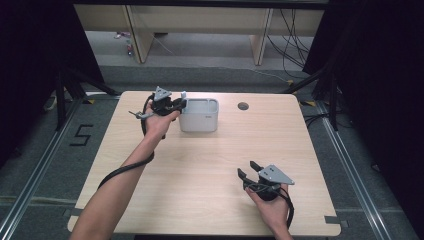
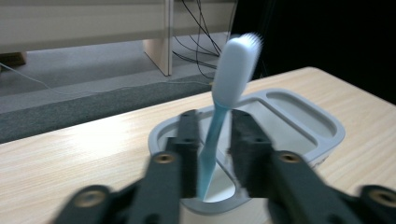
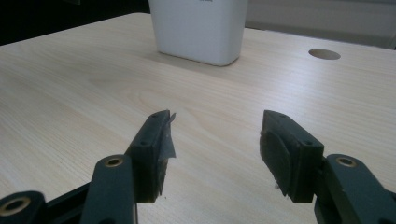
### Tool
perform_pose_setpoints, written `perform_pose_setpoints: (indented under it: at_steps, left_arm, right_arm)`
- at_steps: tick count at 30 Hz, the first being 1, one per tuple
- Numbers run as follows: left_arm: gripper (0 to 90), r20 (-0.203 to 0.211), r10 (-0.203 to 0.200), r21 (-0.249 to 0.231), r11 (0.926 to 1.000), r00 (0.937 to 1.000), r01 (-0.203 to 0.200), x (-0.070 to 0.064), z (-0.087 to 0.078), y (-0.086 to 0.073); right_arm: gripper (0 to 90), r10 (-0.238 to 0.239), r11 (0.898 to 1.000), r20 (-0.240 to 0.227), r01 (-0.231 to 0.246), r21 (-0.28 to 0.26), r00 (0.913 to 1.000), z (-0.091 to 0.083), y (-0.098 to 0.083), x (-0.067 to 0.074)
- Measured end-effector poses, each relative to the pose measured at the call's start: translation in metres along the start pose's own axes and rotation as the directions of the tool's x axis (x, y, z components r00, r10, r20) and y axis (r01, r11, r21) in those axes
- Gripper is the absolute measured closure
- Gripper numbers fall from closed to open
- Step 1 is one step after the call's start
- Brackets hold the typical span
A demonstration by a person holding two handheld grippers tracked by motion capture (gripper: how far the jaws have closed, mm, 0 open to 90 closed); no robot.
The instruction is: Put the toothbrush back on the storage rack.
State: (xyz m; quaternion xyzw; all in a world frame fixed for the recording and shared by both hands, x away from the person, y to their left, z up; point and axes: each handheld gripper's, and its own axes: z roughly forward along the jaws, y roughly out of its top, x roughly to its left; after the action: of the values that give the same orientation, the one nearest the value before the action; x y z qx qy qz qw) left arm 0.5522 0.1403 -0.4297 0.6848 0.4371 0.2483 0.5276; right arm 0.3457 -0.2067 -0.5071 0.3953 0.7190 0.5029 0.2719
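A toothbrush [image 2: 233, 70] with a white head and a light blue handle stands tilted in the near compartment of a pale grey holder [image 2: 327, 122]. My left gripper [image 2: 215, 116] is open, its jaws standing on either side of the handle, with a gap showing on the right side. In the high view this gripper [image 1: 175, 104] is at the holder's [image 1: 199, 122] left end, with the toothbrush head [image 1: 183, 95] sticking up there. My right gripper [image 1: 248, 168] rests low near the table's front right, open and holding nothing [image 3: 215, 123]. The holder [image 3: 201, 28] lies well beyond it.
A round cable hole [image 1: 243, 106] sits in the light wooden table [image 1: 200, 190] right of the holder, also seen from the right gripper [image 3: 324, 54]. Beyond the far edge are wooden furniture legs [image 1: 260, 40] and floor cables [image 1: 295, 50].
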Motion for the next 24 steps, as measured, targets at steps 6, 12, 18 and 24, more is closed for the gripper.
perform_pose_setpoints:
  at_steps: [6, 12, 18, 24]
  left_arm:
    - [39.5, -0.024, 0.024, 0.005, 0.9997, 0.9994, -0.023, 0.001, -0.017, -0.002]
    - [28.7, -0.009, 0.059, 0.004, 0.9983, 0.9982, -0.059, -0.009, -0.035, -0.009]
    - [27.1, 0.007, 0.091, -0.009, 0.9958, 0.9958, -0.091, -0.015, -0.053, -0.016]
    - [27.6, 0.028, 0.100, -0.007, 0.9950, 0.9946, -0.099, -0.018, -0.065, -0.025]
  right_arm:
    - [43.8, 0.008, 1.000, -0.018, -0.008, 0.001, 0.9998, 0.002, -0.001, 0.001]
    - [43.6, 0.023, 0.999, -0.012, -0.022, 0.023, 0.9997, -0.001, 0.000, 0.000]
    - [43.4, 0.038, 0.999, -0.007, -0.038, 0.032, 0.9993, -0.002, -0.002, 0.000]
    - [43.3, 0.014, 1.000, -0.004, -0.014, 0.012, 0.9999, 0.000, -0.003, -0.003]
